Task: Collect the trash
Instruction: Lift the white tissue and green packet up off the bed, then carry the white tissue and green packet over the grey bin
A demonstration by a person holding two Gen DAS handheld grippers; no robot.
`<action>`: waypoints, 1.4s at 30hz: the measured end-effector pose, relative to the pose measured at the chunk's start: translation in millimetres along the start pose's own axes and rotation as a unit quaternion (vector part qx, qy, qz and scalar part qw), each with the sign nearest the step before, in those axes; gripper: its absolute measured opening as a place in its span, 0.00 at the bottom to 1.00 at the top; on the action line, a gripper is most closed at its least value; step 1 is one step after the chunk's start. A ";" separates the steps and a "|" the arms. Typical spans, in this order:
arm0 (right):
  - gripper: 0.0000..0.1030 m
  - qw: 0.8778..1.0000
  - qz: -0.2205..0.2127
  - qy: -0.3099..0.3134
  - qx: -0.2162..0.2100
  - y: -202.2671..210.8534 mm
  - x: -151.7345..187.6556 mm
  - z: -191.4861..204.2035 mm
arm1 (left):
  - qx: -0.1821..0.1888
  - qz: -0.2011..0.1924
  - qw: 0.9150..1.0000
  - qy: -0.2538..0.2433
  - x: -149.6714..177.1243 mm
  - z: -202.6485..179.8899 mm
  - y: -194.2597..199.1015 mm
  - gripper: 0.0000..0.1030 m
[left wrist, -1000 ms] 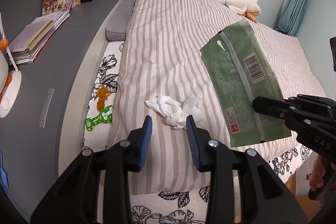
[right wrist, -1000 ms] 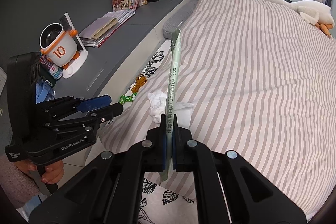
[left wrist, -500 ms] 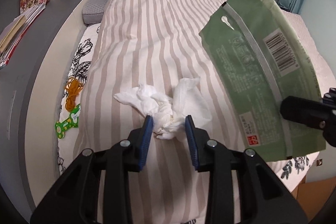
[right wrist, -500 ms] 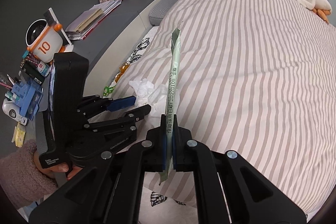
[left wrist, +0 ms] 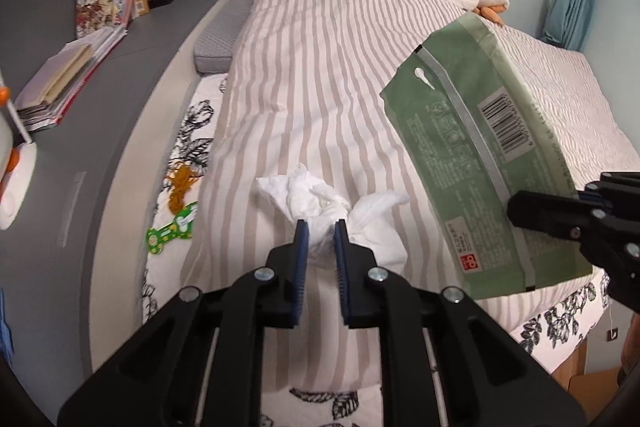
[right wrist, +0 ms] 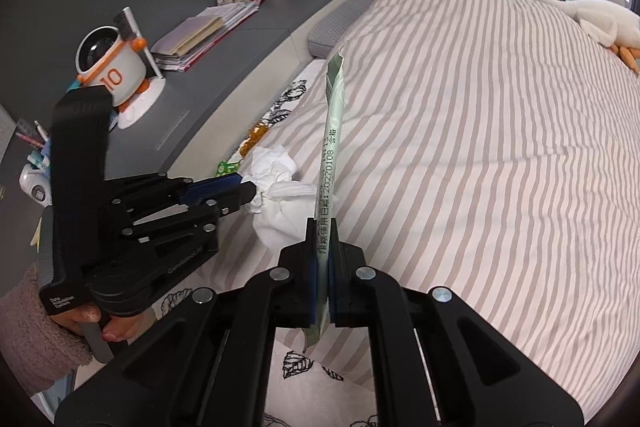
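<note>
White crumpled tissue (left wrist: 320, 203) lies on the striped duvet (left wrist: 320, 67), its near end bunched between the blue pads of my left gripper (left wrist: 321, 227); the rest spreads ahead of the fingertips and to both sides. My left jaws are closing, a narrow gap remaining, and both pads appear to press the tissue. Seen from the right wrist, the same gripper (right wrist: 248, 191) reaches the wad (right wrist: 276, 167) from the left. My right gripper (right wrist: 322, 251) is clamped fully on the bottom edge of a green wet-wipe packet (right wrist: 332, 147), which stands edge-on above its fingers; from the left wrist the packet (left wrist: 480, 147) hangs in the air to the right of my left fingers, clear of the tissue.
</note>
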State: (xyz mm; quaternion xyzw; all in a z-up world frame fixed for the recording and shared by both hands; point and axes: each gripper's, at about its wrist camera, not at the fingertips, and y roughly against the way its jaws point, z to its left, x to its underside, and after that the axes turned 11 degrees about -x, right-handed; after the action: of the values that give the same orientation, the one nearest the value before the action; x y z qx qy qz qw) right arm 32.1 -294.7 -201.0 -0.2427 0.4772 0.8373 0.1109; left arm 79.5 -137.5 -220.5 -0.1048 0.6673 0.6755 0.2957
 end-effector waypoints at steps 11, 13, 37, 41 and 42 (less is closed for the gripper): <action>0.03 0.988 0.039 0.122 -0.087 23.0 5.2 79.0 | -0.104 -0.012 0.987 0.120 70.3 52.3 118.0 0.13; 0.03 0.980 0.055 0.154 -0.116 21.7 9.4 107.1 | -0.131 -0.009 0.979 0.157 94.7 67.8 144.2 0.13; 0.03 0.702 0.244 0.518 -0.423 69.9 325.3 522.5 | -0.450 0.052 0.683 0.573 534.5 82.6 511.7 0.13; 0.03 0.642 0.273 0.550 -0.459 91.0 402.7 551.6 | -0.485 0.071 0.627 0.605 599.6 49.2 559.6 0.13; 0.03 0.628 0.279 0.557 -0.467 95.2 420.0 557.2 | -0.494 0.074 0.610 0.615 618.4 38.8 572.8 0.13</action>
State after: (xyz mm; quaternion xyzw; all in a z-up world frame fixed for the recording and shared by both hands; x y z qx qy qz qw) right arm -535.3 111.7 -107.3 -0.5372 0.0384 0.6443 -0.5430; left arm -716.3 98.0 -67.9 -0.5758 0.2632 0.6993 -0.3319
